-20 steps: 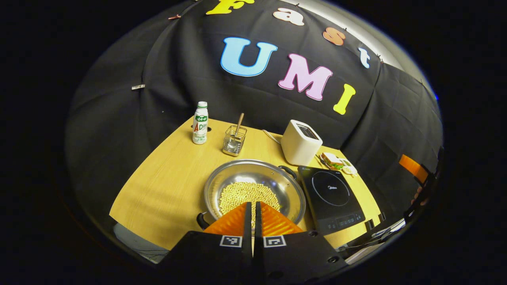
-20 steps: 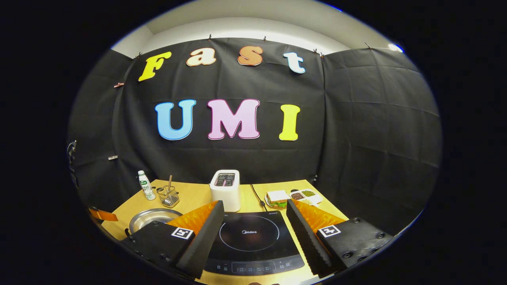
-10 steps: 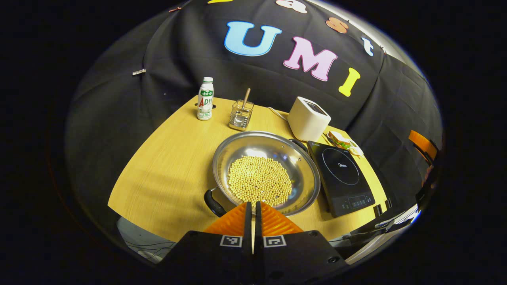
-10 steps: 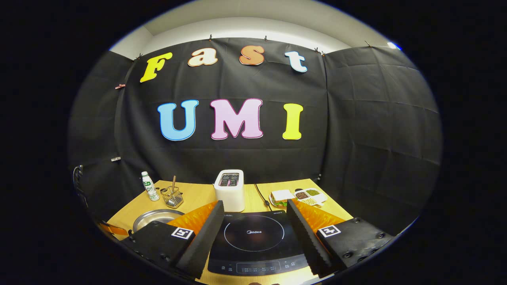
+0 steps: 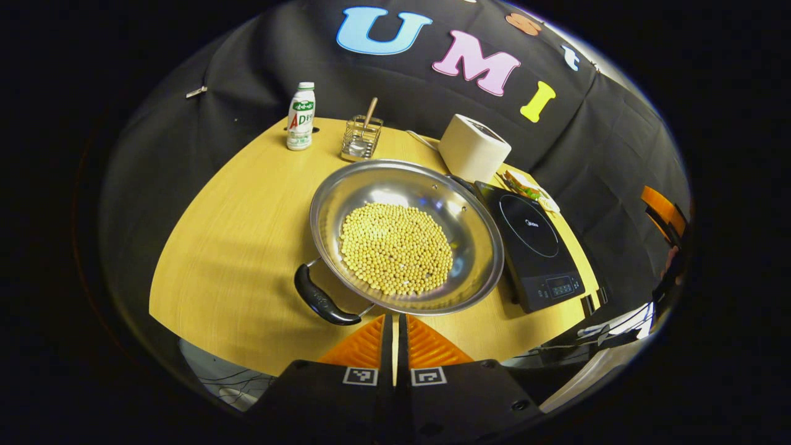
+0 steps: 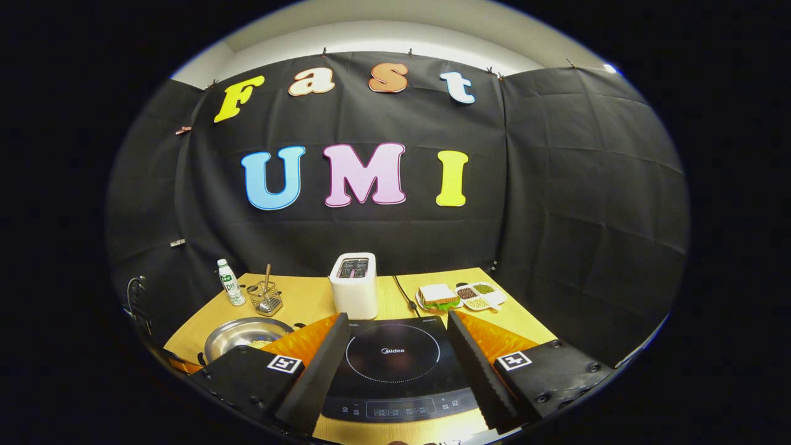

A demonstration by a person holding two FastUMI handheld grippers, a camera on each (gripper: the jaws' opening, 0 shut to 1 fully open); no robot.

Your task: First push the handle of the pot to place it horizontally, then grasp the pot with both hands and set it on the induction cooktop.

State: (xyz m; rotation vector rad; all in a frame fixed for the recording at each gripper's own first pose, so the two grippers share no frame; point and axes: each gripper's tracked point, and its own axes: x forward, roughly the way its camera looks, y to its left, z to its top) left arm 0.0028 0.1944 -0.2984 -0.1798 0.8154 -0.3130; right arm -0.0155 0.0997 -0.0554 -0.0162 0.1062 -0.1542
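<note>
Left gripper view: the left gripper [image 5: 395, 322] has its two fingers pressed together, nothing between them, tips poised above the table's [image 5: 235, 247] near edge. Just beyond the tips sits the pot [image 5: 405, 185], a wide shallow steel pan with a heap of pale yellow beans [image 5: 395, 247] in the middle. Its near handle [image 5: 321, 301] points toward the lower left; a second handle shows at the far rim. The pot stands on the table, just beside the induction cooktop [image 5: 534, 244], not on it. Farther back: a bottle [image 5: 301, 116], a wire holder [image 5: 361, 137] with a stick in it, a toaster [image 5: 473, 148], and a sandwich [image 5: 519, 182].

Right gripper view: the right gripper [image 6: 395, 358] is spread wide, holding nothing, its fingers framing the cooktop [image 6: 395, 364] below. The pot [image 6: 244, 337] lies to the left on the table, partly hidden behind the left finger. Toaster [image 6: 354, 284] behind the cooktop; bottle [image 6: 230, 290] and holder [image 6: 266, 298] at the left, sandwich [image 6: 439, 296] and a divided snack dish [image 6: 479, 296] at the right.
</note>
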